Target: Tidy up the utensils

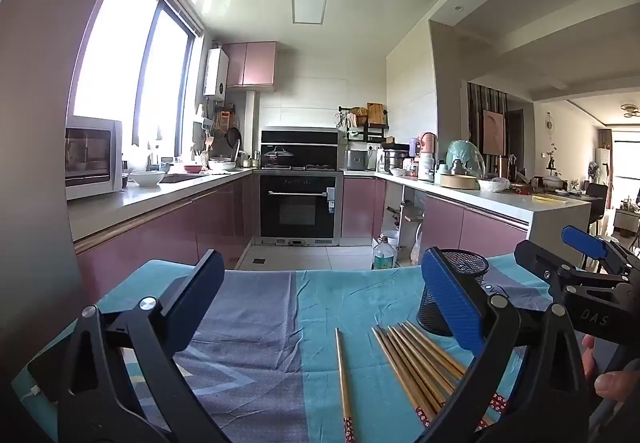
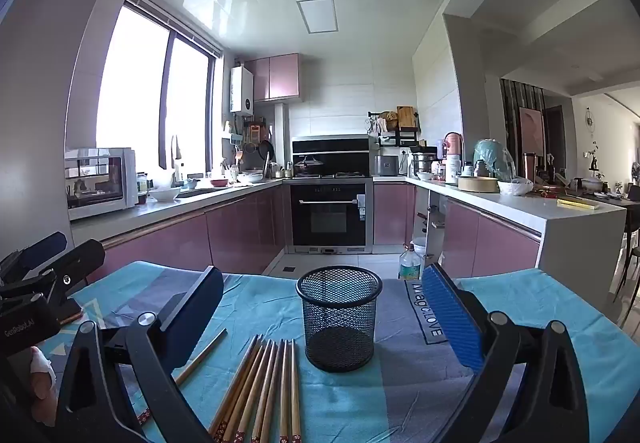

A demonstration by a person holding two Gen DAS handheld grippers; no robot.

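Note:
Several wooden chopsticks with red patterned ends lie side by side on the teal cloth, and one more chopstick lies apart to their left. A black mesh cup stands upright and empty just behind them. My right gripper is open and empty, with its fingers either side of the cup and above the cloth. My left gripper is open and empty, left of the chopsticks; the single chopstick lies between its fingers. The cup is partly hidden behind its right finger.
The table is covered by a teal and grey cloth. Beyond its far edge is a kitchen with pink cabinets, an oven and a plastic bottle on the floor. The right gripper shows at the right in the left wrist view.

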